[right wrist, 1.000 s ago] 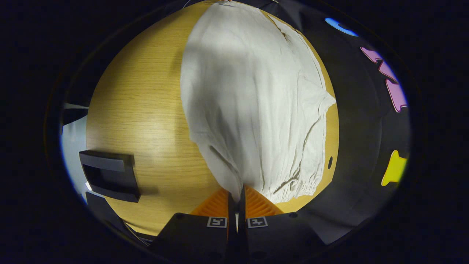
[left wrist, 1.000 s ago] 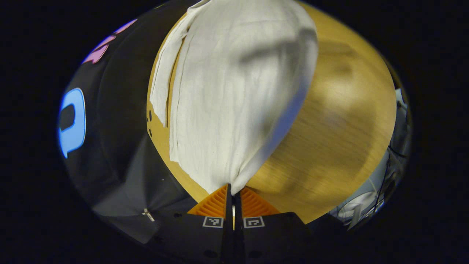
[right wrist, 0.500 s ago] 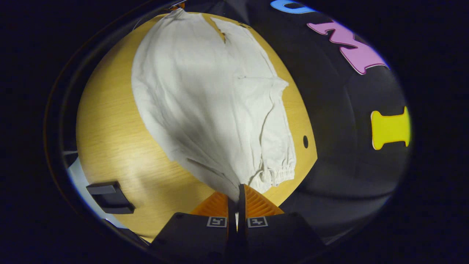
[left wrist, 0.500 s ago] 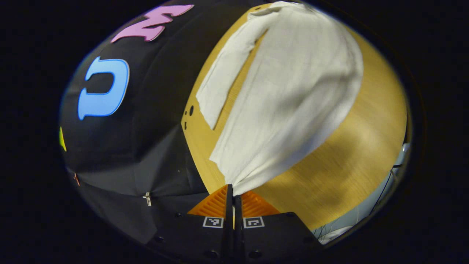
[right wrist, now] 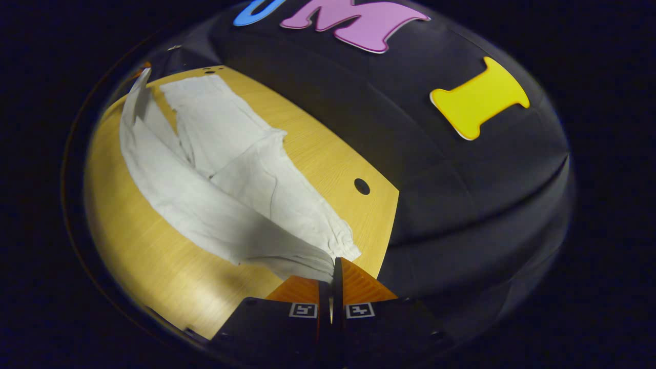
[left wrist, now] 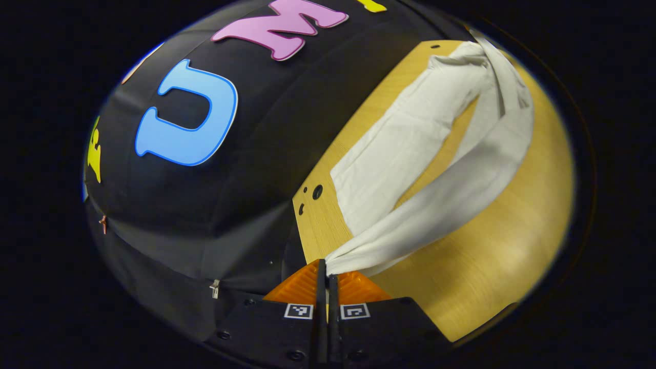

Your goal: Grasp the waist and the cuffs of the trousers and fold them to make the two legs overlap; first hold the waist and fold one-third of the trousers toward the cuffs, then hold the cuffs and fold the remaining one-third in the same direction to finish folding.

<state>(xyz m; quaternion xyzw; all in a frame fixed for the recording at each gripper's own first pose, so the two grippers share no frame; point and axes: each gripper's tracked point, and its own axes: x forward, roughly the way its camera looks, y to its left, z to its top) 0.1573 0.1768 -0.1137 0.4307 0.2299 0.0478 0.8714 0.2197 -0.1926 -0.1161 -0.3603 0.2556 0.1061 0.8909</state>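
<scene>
White trousers lie lengthwise on a wooden table near the booth wall. One leg rests flat; the other leg hangs raised beside it as a taut band. My left gripper is shut on the cuff of the raised leg, just above the table's corner. In the right gripper view the trousers stretch away from me over the table, the elastic waist bunched at my fingers. My right gripper is shut on the waist edge, which is lifted off the wood close to the table's far edge.
The black cloth wall stands right behind the table's edge in both views. Small round holes pierce the tabletop near the left corner, and one hole lies near the right gripper. Bare wood spreads on the side away from the wall.
Both grippers have swung toward the wall, carrying the held edge over. The raised leg, spread wide a second ago, now hangs as a narrow band beside the flat leg. The dark box has left the right gripper view.
</scene>
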